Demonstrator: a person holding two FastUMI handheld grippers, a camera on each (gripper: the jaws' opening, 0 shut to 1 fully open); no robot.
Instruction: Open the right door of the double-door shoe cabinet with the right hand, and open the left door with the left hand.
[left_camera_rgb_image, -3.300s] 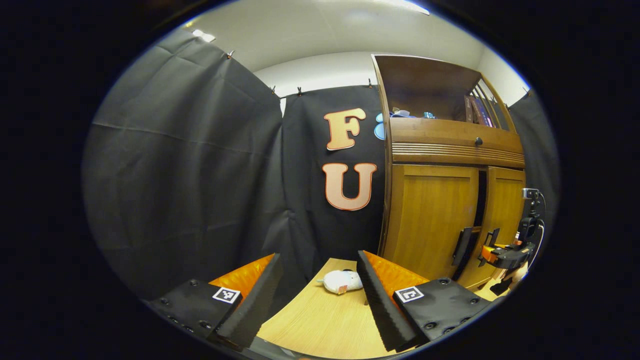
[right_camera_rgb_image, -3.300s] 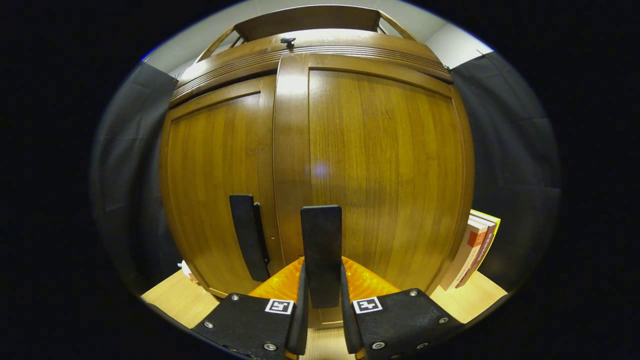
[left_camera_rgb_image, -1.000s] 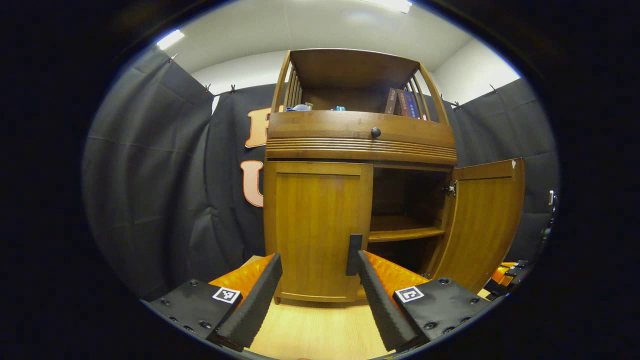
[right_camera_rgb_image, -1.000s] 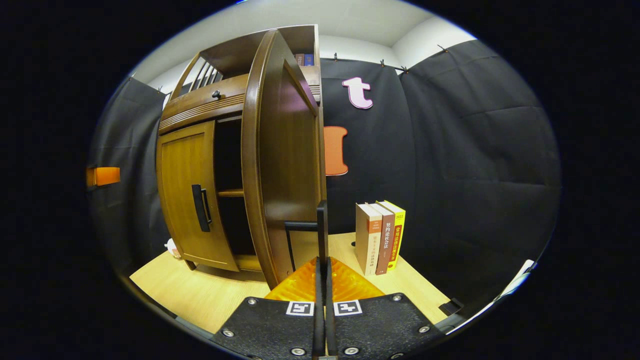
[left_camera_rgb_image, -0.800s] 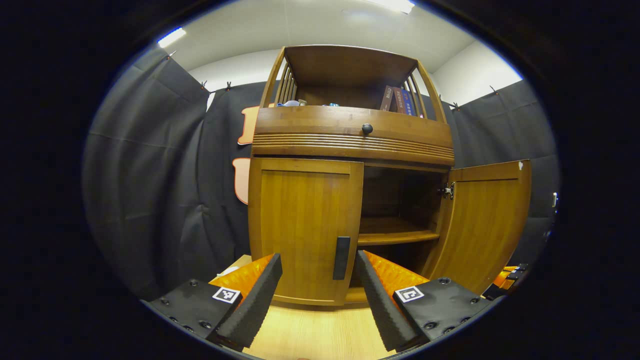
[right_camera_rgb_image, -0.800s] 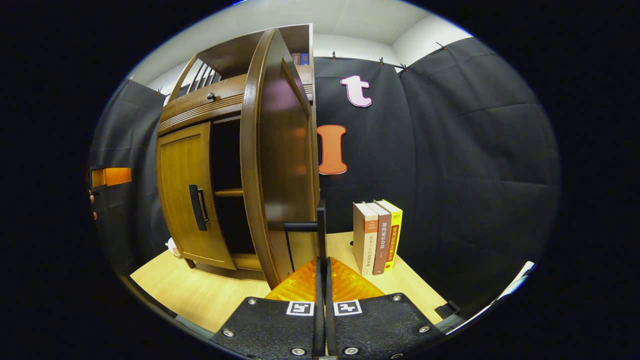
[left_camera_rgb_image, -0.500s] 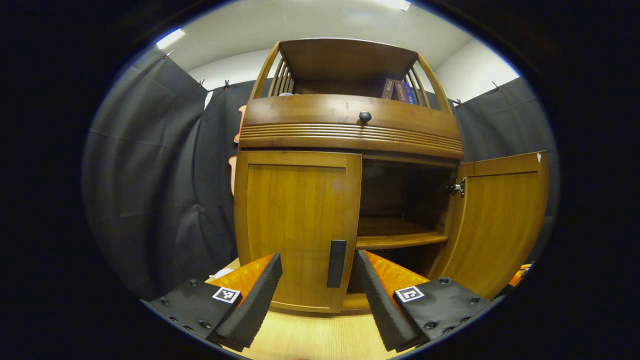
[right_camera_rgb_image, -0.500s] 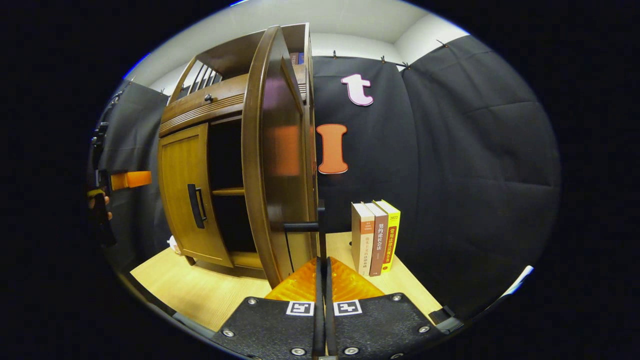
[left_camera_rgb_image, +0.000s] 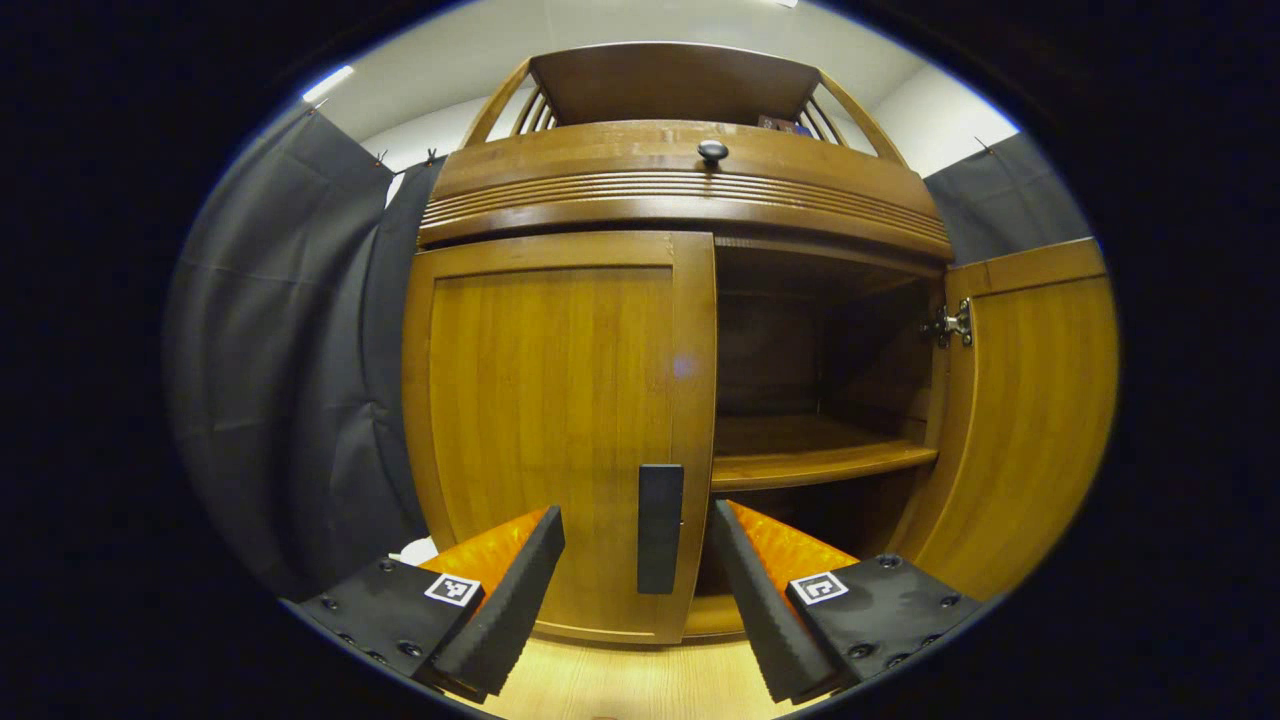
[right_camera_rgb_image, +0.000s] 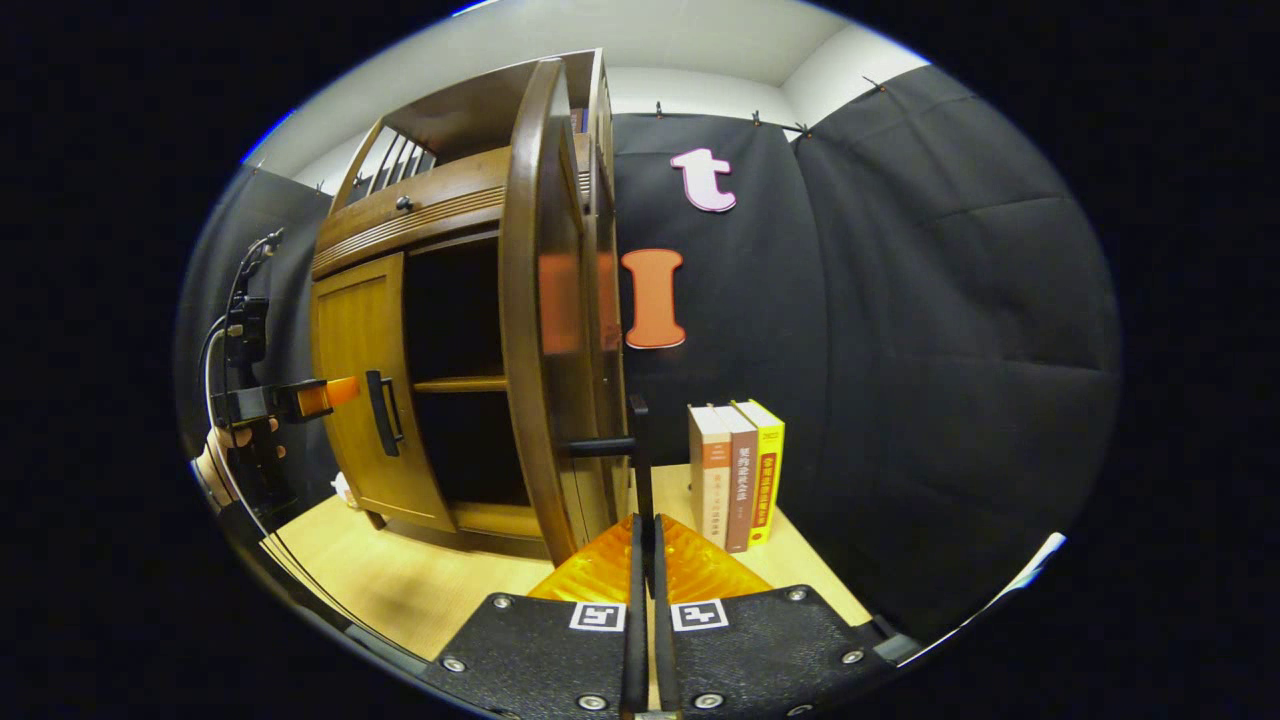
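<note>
With the left door shut, the left gripper is held with its fingers spread wide apart on either side of the door's dark handle, without touching it. Such a stance is judged to be a line-up, so that the handle can be taken between the fingers and the door pulled. Further right in the left gripper view, the dark inside of the shoe cabinet is laid bare, a shelf is seen across it, and the right door is swung out on its hinge.

In the right gripper view, at the far left, the left gripper and the hand holding it are seen from the side, just short of the left door's handle; that gap is not given by the head-on view. The right door is met edge-on. Its handle is clamped between the closed fingers of the right gripper, apparently so that the door is kept open. To the right, a row of books is stood on the table, well clear of the door's swing.
</note>
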